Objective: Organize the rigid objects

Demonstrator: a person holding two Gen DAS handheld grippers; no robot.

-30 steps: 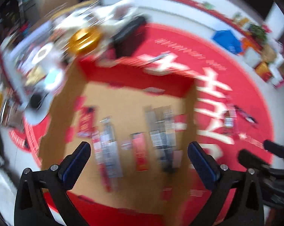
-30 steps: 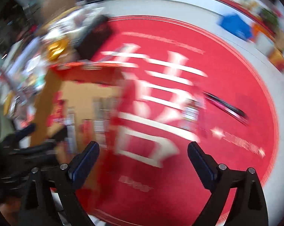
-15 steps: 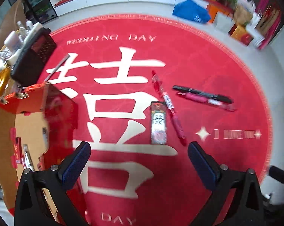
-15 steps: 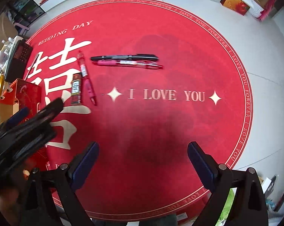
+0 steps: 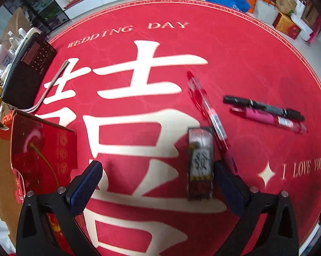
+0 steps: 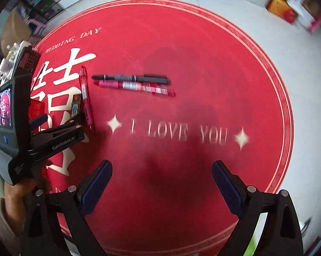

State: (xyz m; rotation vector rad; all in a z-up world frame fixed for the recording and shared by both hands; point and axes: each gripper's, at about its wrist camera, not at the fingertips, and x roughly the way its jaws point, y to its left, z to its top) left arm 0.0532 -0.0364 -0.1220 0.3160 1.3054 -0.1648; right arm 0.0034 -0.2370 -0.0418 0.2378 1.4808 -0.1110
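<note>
Your left hand-held gripper (image 5: pixel 156 173) hangs wide open and empty over the red mat (image 5: pixel 235 64), the small printed box (image 5: pixel 199 162) just inside its right finger. The red pen (image 5: pixel 207 111) touches that box. Your right hand-held gripper (image 6: pixel 161 173) is open too, empty.

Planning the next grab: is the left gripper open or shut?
Open: the left gripper has its jaws spread wide, empty, the small packet beside its right finger.
</note>
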